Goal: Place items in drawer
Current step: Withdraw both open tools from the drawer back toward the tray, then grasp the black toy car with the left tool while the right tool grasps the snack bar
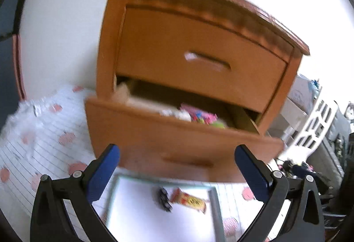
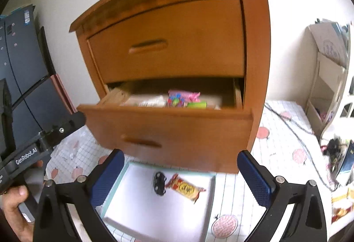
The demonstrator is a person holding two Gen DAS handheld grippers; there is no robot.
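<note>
A small wooden cabinet [image 2: 177,42] stands on the table with its lower drawer [image 2: 168,129] pulled out. Inside lie a pink packet [image 2: 183,95], a green item [image 2: 197,105] and a white packet [image 2: 152,100]. In front sits a white tray [image 2: 141,215] holding an orange snack packet [image 2: 185,188] and a small black object [image 2: 159,183]. My right gripper [image 2: 180,177] hangs open above the tray, holding nothing. My left gripper [image 1: 177,173] is open too, before the lower drawer [image 1: 172,142], with the tray [image 1: 137,219], snack packet [image 1: 190,200] and black object [image 1: 164,196] below.
A checked cloth with pink dots [image 2: 285,149] covers the table. Dark boxes [image 2: 24,58] stand at the left, a white rack [image 2: 327,78] and cables [image 2: 294,129] at the right. A hand [image 2: 13,213] holds the left gripper's handle at the lower left.
</note>
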